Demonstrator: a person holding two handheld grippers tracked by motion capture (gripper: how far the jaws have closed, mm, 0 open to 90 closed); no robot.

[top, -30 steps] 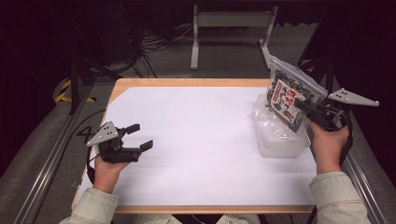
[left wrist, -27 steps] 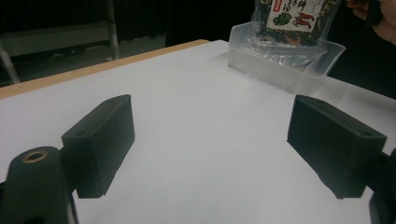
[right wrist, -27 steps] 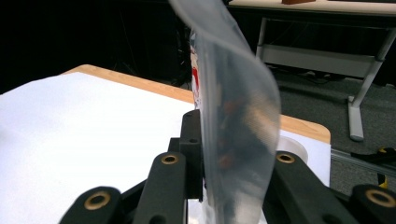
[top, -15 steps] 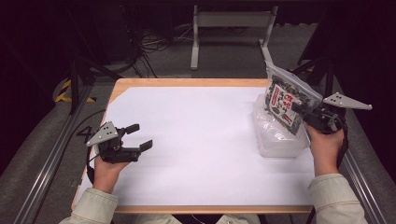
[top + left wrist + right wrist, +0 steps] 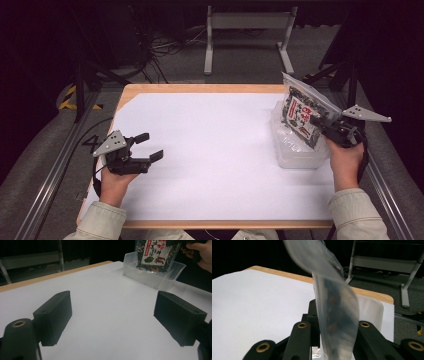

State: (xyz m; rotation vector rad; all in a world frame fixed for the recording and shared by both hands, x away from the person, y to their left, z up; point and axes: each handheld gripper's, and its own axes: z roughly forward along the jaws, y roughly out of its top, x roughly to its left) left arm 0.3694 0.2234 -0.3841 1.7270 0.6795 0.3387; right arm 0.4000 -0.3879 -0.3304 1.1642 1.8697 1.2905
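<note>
right gripper (image 5: 320,123) has lowered the snack packet (image 5: 301,114) toward the clear tub (image 5: 295,151) at the bench's (image 5: 215,150) right edge; jaws pinch the packet, its bottom now in the tub. judged: placement nearly done. left gripper (image 5: 147,147) unmoved near left, jaws spread, empty. label print red and green, not legible.

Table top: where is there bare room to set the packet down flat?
The white sheet is bare from the left gripper across to the clear tub, front edge to back. It is crowded only at the right edge, where the tub stands and the right gripper holds the snack packet in it.
</note>
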